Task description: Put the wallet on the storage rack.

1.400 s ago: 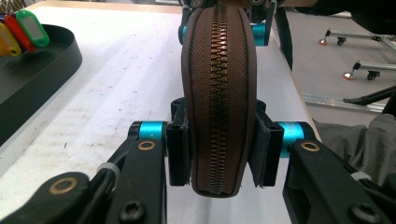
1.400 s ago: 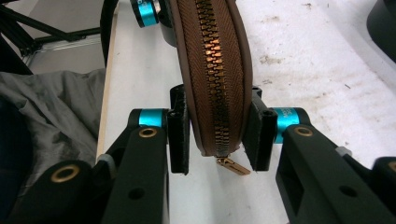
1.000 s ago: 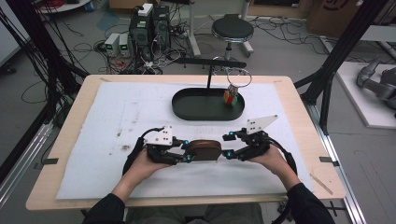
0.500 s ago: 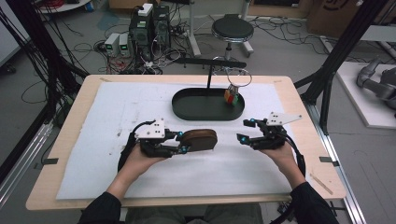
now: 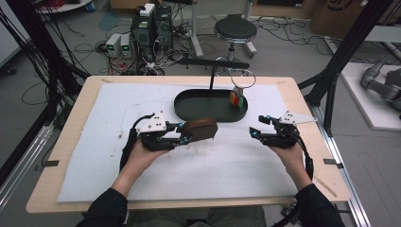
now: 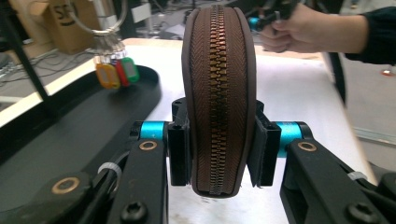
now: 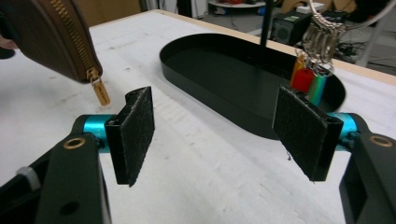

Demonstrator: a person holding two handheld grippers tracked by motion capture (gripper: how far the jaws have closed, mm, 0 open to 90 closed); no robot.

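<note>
A brown zippered pouch (image 5: 201,129) hangs a little above the white mat, and my left gripper (image 5: 187,134) is shut on it. In the left gripper view both pads press the pouch (image 6: 217,93) from the sides, zipper edge facing the camera. My right gripper (image 5: 259,126) stands apart to the right of the pouch; its jaws have just been opening and nothing is between them. In the right gripper view the right gripper (image 7: 219,121) stands wide over the mat, with the pouch's corner (image 7: 51,32) and its zipper pull (image 7: 99,91) at the upper left.
A black oval tray (image 5: 189,112) lies behind the grippers, with a thin stand (image 5: 211,75) rising from it. A key ring with coloured tags (image 5: 238,98) hangs over the tray's right end. A white mat (image 5: 227,165) covers the wooden table.
Both grippers were together at the pouch in the middle. The right one has let go and moved off to the right. The left one has raised the pouch slightly.
</note>
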